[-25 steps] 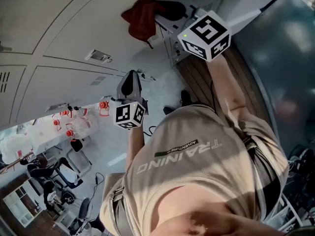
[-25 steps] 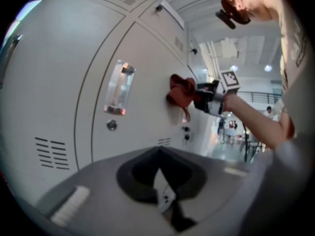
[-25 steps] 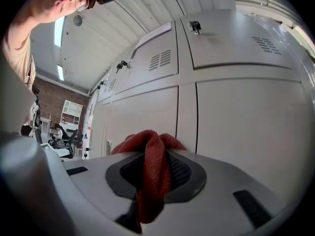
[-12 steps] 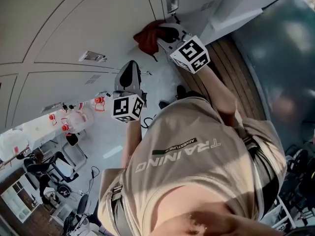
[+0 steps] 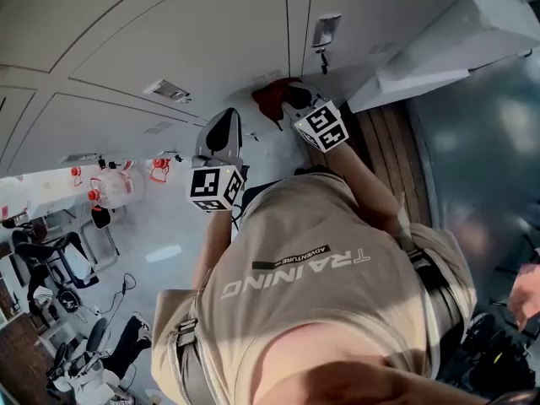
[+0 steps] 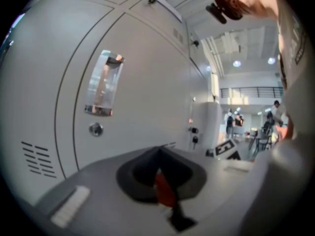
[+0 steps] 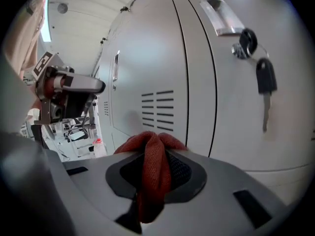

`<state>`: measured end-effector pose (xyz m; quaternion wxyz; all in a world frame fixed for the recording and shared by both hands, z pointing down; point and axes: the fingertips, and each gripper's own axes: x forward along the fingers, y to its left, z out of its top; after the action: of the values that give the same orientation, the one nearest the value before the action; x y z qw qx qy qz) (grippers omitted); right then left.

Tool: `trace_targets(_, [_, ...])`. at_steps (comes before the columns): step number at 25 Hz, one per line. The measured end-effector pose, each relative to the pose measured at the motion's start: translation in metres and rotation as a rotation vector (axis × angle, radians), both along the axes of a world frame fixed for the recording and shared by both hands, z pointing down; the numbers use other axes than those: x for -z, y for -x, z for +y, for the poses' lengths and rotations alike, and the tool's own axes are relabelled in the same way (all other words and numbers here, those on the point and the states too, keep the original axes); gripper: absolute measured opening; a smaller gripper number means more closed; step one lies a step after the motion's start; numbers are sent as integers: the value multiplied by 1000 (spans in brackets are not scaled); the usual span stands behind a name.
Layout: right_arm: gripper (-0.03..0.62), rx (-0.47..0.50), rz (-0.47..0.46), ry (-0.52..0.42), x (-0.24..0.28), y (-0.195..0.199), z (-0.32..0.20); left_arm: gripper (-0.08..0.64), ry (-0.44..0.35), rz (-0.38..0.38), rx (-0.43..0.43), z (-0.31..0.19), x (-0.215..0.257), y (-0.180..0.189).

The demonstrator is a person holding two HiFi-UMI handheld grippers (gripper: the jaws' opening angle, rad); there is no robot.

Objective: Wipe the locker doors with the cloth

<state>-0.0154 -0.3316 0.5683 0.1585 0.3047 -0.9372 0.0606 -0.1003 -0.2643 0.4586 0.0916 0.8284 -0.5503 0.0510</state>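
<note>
Grasping a red woven cloth (image 7: 152,168) in the right gripper (image 7: 155,141): jaws clenched on a fold of it, bunched end spilling just past the tips. Sits low against the pale grey metal locker doors (image 7: 147,58), right by the block of horizontal vent slots (image 7: 157,109) and just left of the dark vertical seam (image 7: 183,82) between two doors. No telling whether actually touching the panel.

Right of that seam, up high: a recessed metal handle (image 7: 219,16), a round lock (image 7: 245,41) and a black-headed key (image 7: 266,85) dangling from it, all well clear of the cloth. Broad plain panel above and left of the slots, unbroken up to the next door edge.

Left gripper (image 6: 157,154) clenched too, jaws together, held off the locker face and apart from the right gripper. In the head view, hangs over open pale floor (image 5: 160,243), with black chairs (image 5: 38,260) farther out to the left and a strip of brown wooden boards (image 5: 388,150) to the right, at the foot of the lockers.
</note>
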Motion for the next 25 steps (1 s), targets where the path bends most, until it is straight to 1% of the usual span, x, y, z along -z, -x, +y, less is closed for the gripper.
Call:
trace_targets(2, [64,7,19,59,-19,0,3,5,9,6,9,0,-5,-2])
trace_targets(4, [63,13,18,91,-28,2,6,5,11,4,13,0,-6,-5])
trace_targets(9, [63,35,16,102,-25,3,23,5,21,-13,4,1,-6,-4])
trace_targets(12, [63,60,-8,89,-9,6,37,5,17,-17,7,4,-2,3])
trace_targets(15, [63,67,-49,58,18,10,52,6,15,-21,8,14,2,15])
trace_targets(18, [63,39,-92,12,50,14,67,5,12,-28,27,27,6,36])
trace_targets(20, [63,21,-96,-23,65,18,76,5,12,-24,51,34,7,50])
trace_targets(22, [63,12,-97,-41,74,20,84,5,10,-13,61,42,8,58])
trace_targets(25, [63,5,-110,-59,86,25,94,5,-2,-10,55,55,11,64])
